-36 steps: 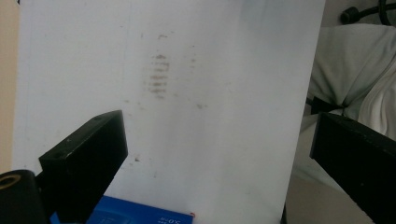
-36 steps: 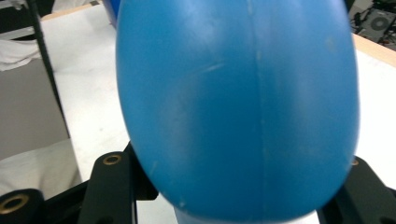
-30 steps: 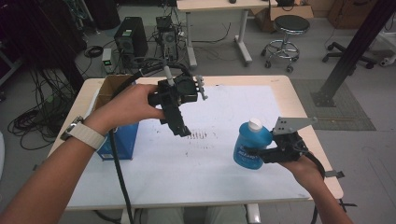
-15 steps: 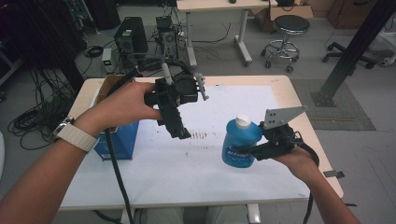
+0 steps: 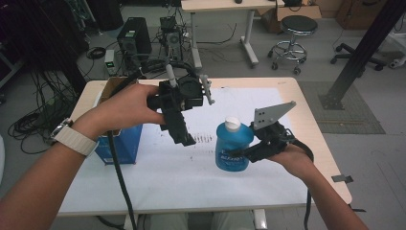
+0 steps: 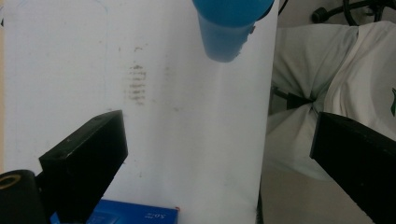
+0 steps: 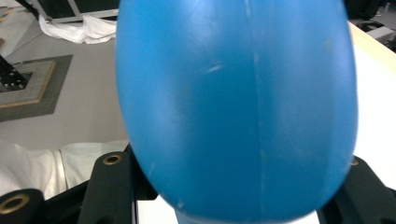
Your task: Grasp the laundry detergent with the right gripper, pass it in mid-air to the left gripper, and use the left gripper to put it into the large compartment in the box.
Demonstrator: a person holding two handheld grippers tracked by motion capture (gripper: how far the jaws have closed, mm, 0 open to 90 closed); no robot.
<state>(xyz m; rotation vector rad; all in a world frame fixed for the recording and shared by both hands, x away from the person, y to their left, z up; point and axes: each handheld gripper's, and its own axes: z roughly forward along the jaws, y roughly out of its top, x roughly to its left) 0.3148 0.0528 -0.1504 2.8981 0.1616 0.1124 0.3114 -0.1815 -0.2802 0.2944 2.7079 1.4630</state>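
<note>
A blue bottle with a white cap hangs upright a little above the white sheet, right of the table's middle. My right gripper is shut on its lower body from the right side. In the right gripper view the bottle sits close between the two jaws. My left gripper hovers over the table's middle, pointing down, left of the bottle. In its own view the left gripper stands open with nothing between its jaws. The bottle hangs beyond them, and dark smudges mark the sheet below.
A blue box stands at the table's left side, under my left forearm. The dark smudges lie between the two grippers. Behind the table are computer towers, cables, a second table and a stool. A black post rises at the right.
My right gripper has carried the blue bottle leftward towards the table's middle and a little higher. The left gripper has hardly moved.
</note>
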